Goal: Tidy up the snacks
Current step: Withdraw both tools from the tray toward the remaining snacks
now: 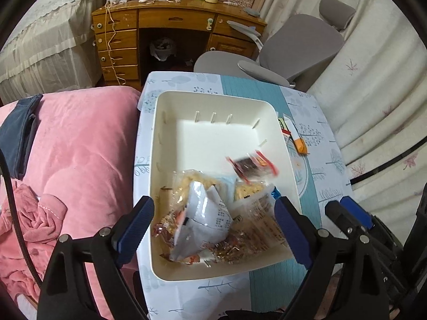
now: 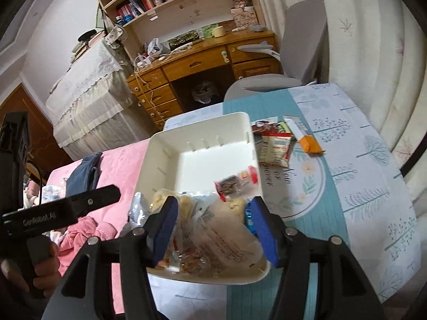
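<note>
A white plastic bin (image 1: 213,96) (image 2: 202,122) stands on the table, its near half heaped with snack packets (image 1: 208,213) (image 2: 213,234). A red-edged dark packet (image 1: 252,166) (image 2: 234,184) shows blurred just beyond the heap, inside the bin. My left gripper (image 1: 213,208) hangs open and wide over the heap, pads clear of it. My right gripper (image 2: 213,208) is open above the same heap with nothing pressed between its pads. Several more packets (image 2: 277,144) and an orange one (image 2: 309,144) (image 1: 300,144) lie on the table right of the bin.
The table wears a blue and white leaf-print cloth (image 1: 320,181). A pink blanket (image 1: 80,146) with dark clothing lies left of it. A grey chair (image 1: 293,42) and a cluttered wooden desk (image 1: 170,21) stand beyond. Curtains hang on the right.
</note>
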### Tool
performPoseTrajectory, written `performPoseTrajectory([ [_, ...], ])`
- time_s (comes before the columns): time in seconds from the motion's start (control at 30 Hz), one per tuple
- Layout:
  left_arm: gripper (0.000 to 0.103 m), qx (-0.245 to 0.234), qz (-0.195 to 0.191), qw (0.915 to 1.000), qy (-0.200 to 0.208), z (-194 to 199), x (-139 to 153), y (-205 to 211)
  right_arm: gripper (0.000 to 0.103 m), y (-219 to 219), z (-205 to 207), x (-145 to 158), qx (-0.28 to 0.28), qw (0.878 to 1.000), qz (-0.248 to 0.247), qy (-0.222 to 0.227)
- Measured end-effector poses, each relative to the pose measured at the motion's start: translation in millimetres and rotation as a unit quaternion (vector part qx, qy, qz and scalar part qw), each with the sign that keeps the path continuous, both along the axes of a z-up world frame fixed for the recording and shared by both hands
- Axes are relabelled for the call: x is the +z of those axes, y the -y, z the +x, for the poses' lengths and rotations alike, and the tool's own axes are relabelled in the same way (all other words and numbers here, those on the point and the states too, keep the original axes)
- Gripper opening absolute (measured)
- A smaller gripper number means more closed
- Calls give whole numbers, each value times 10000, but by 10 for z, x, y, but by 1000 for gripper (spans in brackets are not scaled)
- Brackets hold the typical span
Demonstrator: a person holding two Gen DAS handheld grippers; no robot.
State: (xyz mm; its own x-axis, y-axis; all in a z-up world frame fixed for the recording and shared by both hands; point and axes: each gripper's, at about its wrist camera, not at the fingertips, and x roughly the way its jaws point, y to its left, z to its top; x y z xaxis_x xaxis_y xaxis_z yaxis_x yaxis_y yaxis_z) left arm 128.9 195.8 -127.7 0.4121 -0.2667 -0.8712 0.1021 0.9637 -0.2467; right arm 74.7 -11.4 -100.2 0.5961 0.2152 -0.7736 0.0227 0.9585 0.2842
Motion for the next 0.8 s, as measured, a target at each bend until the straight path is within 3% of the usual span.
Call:
performPoseTrajectory([
  [0.4,91,118,-133,9988,465,-130,73,465,61,462,50,-123,-129,9997,-66,-187],
  [0.8,91,423,308,9925,1102,-122,153,1539,61,1379,354,-286,222,9990,28,-375],
])
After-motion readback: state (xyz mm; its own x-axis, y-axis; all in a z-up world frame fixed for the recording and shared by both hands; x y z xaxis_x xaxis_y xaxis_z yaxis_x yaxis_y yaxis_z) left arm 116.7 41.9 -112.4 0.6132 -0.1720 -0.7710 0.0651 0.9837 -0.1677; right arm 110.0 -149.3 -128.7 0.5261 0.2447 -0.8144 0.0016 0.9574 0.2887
